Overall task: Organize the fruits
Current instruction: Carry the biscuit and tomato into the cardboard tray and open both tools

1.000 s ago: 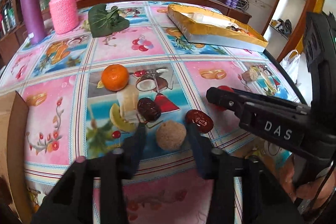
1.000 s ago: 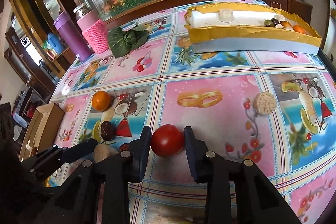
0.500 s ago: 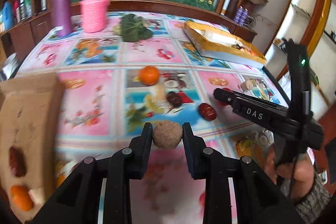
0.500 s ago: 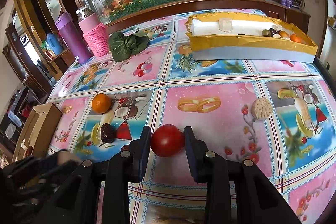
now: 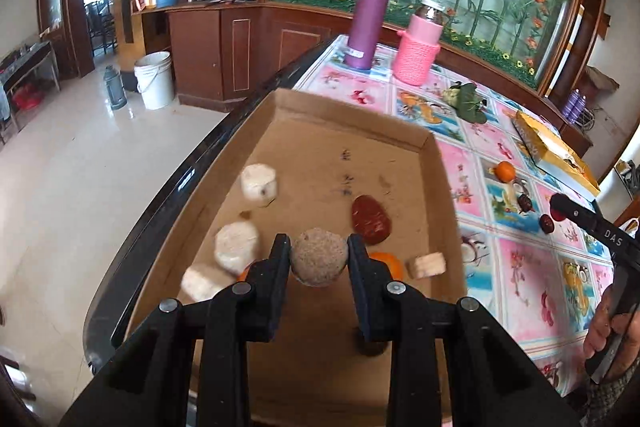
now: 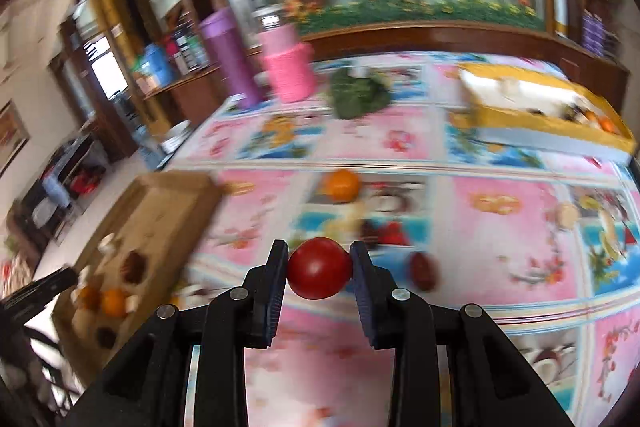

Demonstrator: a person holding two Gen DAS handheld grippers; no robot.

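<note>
My left gripper [image 5: 319, 259] is shut on a rough brown round fruit [image 5: 319, 261] and holds it above the cardboard tray [image 5: 352, 111] at the table's left edge. The tray holds pale fruit pieces [image 5: 259, 185], a red date [image 5: 371, 220] and an orange [image 5: 386, 264]. My right gripper [image 6: 320, 267] is shut on a red tomato [image 6: 320, 267], lifted over the table. An orange [image 6: 341, 185] and dark dates [image 6: 423, 271] lie on the tablecloth. The tray also shows in the right wrist view [image 6: 160, 203], and the right gripper shows in the left wrist view [image 5: 558, 211].
A purple flask [image 5: 370, 19] and a pink-sleeved jar [image 5: 420, 47] stand at the far end. A green leaf bundle [image 5: 468, 103] and a gold-rimmed box [image 5: 552, 155] lie beyond. A round cracker [image 6: 568, 215] sits at the right. The floor drops off left of the tray.
My left gripper closed on the brown fruit, lifted it and swung left over the cardboard tray. My right gripper lifted the tomato off the table and moved leftward.
</note>
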